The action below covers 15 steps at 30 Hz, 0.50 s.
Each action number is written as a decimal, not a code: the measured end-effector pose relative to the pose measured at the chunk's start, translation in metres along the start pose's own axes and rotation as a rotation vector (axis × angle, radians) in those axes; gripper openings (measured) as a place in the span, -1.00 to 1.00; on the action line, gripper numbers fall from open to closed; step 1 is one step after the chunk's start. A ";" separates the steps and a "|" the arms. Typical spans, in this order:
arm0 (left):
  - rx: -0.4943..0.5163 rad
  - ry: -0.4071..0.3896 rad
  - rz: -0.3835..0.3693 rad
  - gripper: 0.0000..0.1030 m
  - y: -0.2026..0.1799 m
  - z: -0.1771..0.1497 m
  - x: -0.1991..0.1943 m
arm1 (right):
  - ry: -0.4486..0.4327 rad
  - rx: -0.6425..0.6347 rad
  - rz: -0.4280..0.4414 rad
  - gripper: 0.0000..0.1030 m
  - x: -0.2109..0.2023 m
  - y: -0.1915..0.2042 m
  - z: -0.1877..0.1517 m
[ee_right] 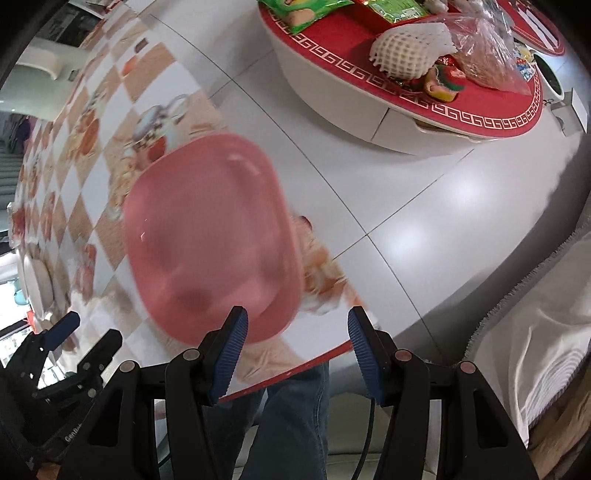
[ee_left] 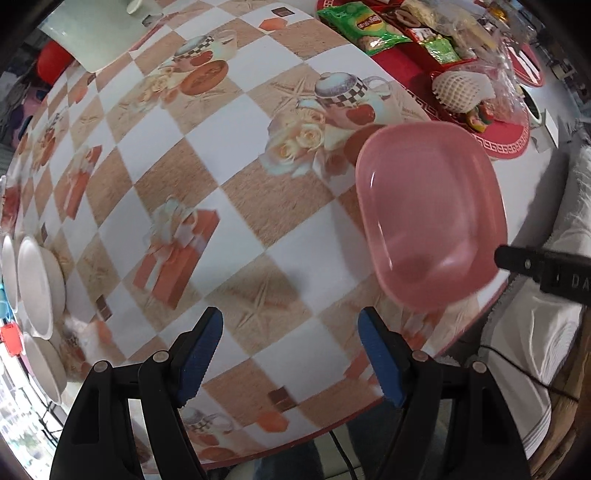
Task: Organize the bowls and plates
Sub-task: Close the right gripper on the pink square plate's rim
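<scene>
Tablecloth [ee_right: 70,177] bears pink plate [ee_right: 210,236] ahead of right tongs [ee_right: 293,354].

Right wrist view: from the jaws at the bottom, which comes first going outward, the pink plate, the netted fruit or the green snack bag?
1. Pink plate, just above the right gripper, on the checkered table.
2. Netted fruit, upper right, on the red mat.
3. Green snack bag, top edge.

Bright even light, floor glare [ee_right: 454,206], motion-blurred pink bowl [ee_right: 210,240], heavy fisheye edge warp.
</scene>
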<state>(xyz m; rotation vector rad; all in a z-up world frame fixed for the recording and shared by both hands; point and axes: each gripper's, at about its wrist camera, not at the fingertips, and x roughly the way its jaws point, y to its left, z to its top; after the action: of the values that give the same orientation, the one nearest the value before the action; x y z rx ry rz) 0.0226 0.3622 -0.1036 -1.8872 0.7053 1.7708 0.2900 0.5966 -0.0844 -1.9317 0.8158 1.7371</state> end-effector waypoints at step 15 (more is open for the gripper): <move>-0.049 0.009 0.004 0.53 -0.027 0.049 0.034 | 0.020 -0.071 -0.033 0.12 0.046 0.066 0.036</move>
<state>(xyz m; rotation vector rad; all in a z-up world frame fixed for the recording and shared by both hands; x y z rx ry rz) 0.0038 0.4120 -0.1418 -1.9284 0.6750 1.7986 0.2213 0.5647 -0.1295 -2.0003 0.7342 1.7521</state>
